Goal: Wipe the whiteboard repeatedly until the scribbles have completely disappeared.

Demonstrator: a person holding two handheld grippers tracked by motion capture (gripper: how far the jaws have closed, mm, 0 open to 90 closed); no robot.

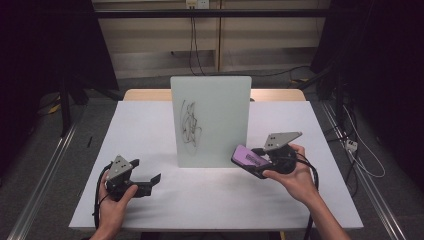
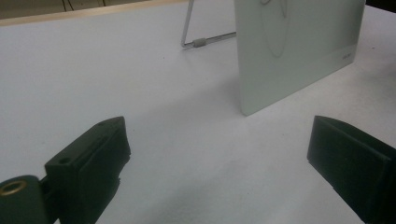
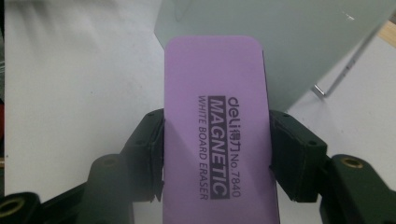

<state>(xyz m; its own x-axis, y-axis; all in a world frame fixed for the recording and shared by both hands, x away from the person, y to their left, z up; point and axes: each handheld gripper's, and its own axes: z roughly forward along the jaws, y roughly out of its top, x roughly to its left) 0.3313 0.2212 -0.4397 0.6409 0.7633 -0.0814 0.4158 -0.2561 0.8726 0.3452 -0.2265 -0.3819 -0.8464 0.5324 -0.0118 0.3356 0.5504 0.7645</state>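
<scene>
A small whiteboard point(image 1: 211, 120) stands upright at the middle of the white table point(image 1: 145, 200), with a black scribble point(image 1: 190, 122) on its left half. My right gripper point(image 1: 256, 161) is shut on a purple magnetic whiteboard eraser point(image 1: 249, 159), held just off the board's lower right corner. In the right gripper view the eraser point(image 3: 217, 130) sits between both pads, its tip close to the whiteboard point(image 3: 289, 42). My left gripper point(image 1: 150, 181) rests at the front left, open and empty; in its own view its jaws stand wide apart, facing the whiteboard point(image 2: 294, 51).
The board leans on a wire stand point(image 2: 201, 41) behind it. A wooden strip point(image 1: 145, 94) runs along the table's far edge. Cables point(image 1: 360, 155) lie on the floor to the right, and dark frames stand on both sides.
</scene>
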